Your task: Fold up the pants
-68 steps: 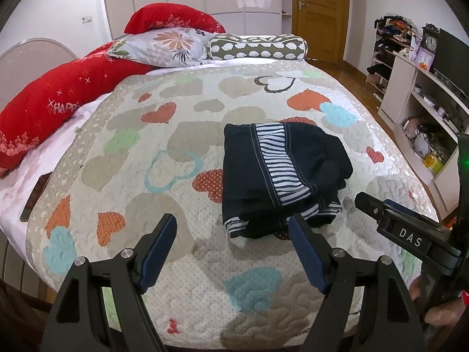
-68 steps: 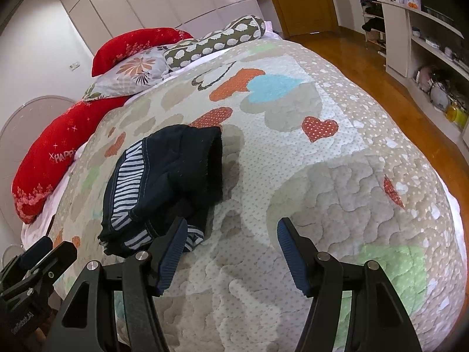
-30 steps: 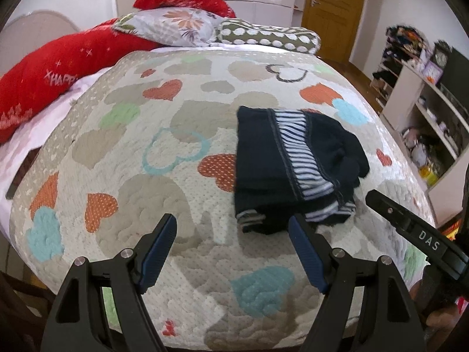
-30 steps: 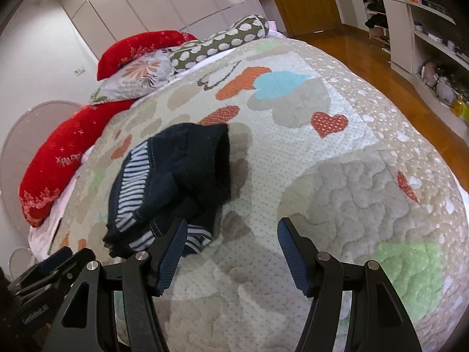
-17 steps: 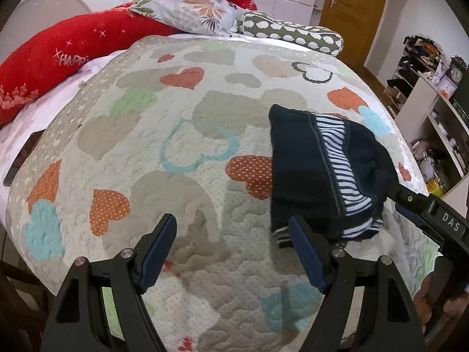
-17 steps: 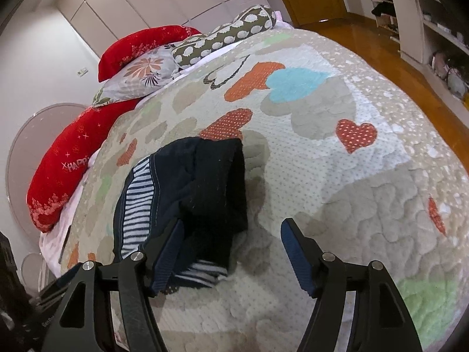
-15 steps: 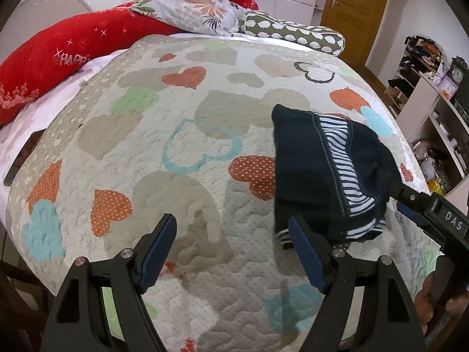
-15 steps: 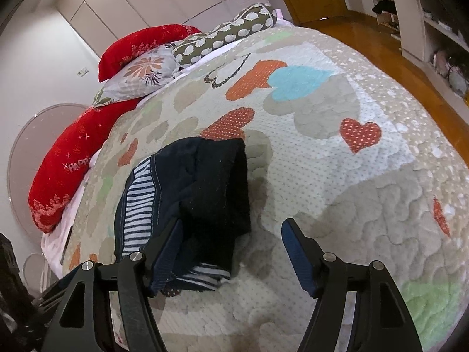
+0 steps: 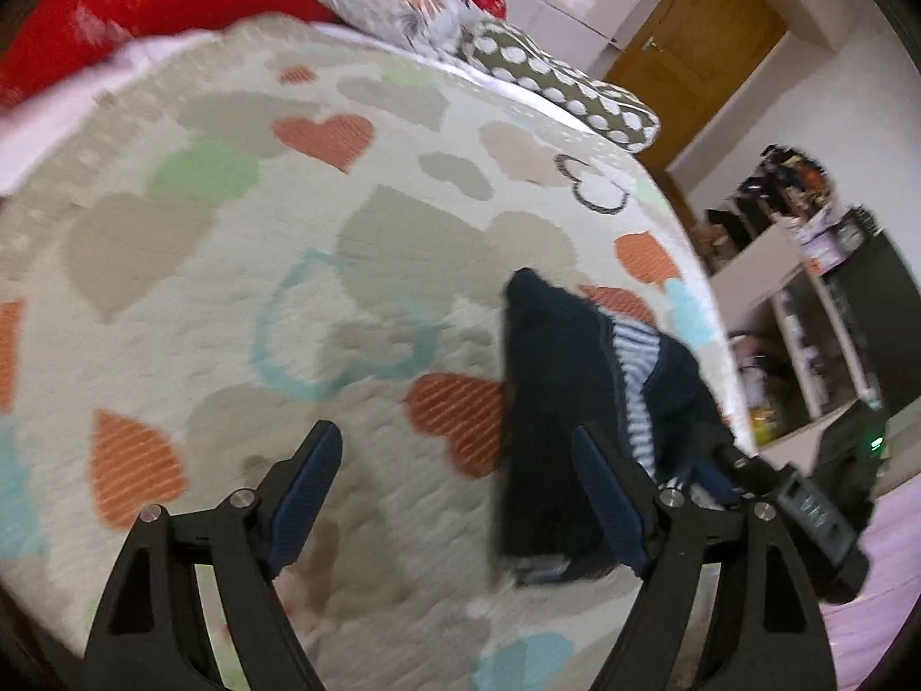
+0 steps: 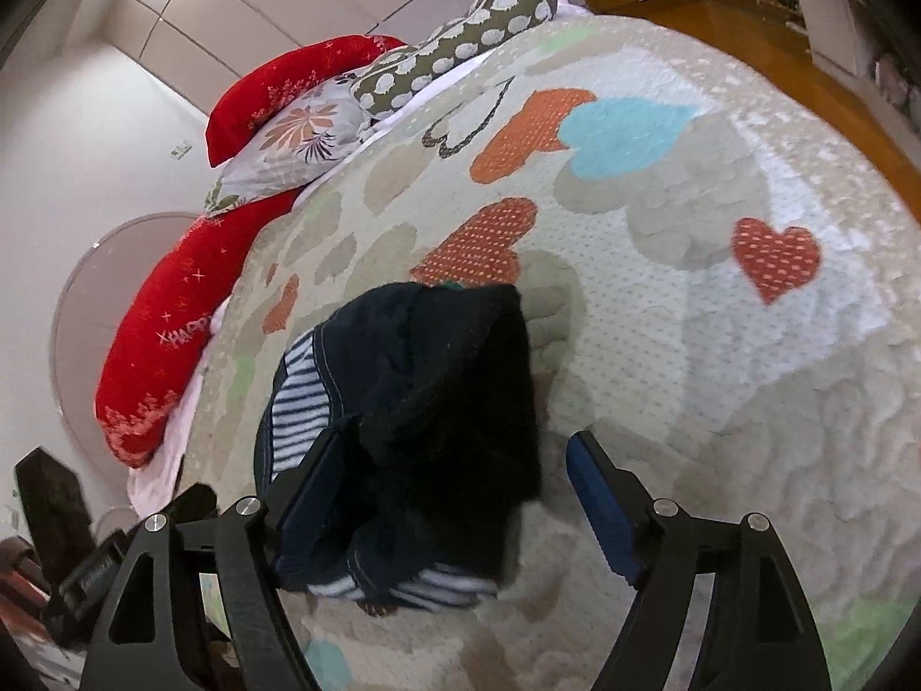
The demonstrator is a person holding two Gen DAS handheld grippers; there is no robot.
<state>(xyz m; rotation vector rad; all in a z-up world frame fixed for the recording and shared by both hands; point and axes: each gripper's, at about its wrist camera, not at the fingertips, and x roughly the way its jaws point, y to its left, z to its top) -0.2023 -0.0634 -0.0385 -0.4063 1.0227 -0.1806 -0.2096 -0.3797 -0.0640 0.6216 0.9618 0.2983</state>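
The dark navy pants (image 10: 437, 403) with a blue-and-white striped lining lie folded in a small bundle on the heart-patterned quilt (image 10: 719, 345). My right gripper (image 10: 455, 495) is open, its jaws straddling the bundle's near edge from above. In the left wrist view the pants (image 9: 552, 414) lie to the right of centre. My left gripper (image 9: 457, 495) is open and empty over bare quilt, with its right finger (image 9: 610, 512) against the bundle's left edge. The right gripper's body (image 9: 806, 512) shows at the bundle's right.
Red bolster pillows (image 10: 172, 316), a floral pillow (image 10: 293, 138) and a polka-dot pillow (image 10: 460, 40) lie at the head of the bed. A wooden door (image 9: 696, 46) and white shelving (image 9: 806, 311) stand beyond the bed's right side.
Both grippers have moved closer to the pants. The right gripper now straddles the bundle's near edge. The left view has swung left and tilted, with motion blur.
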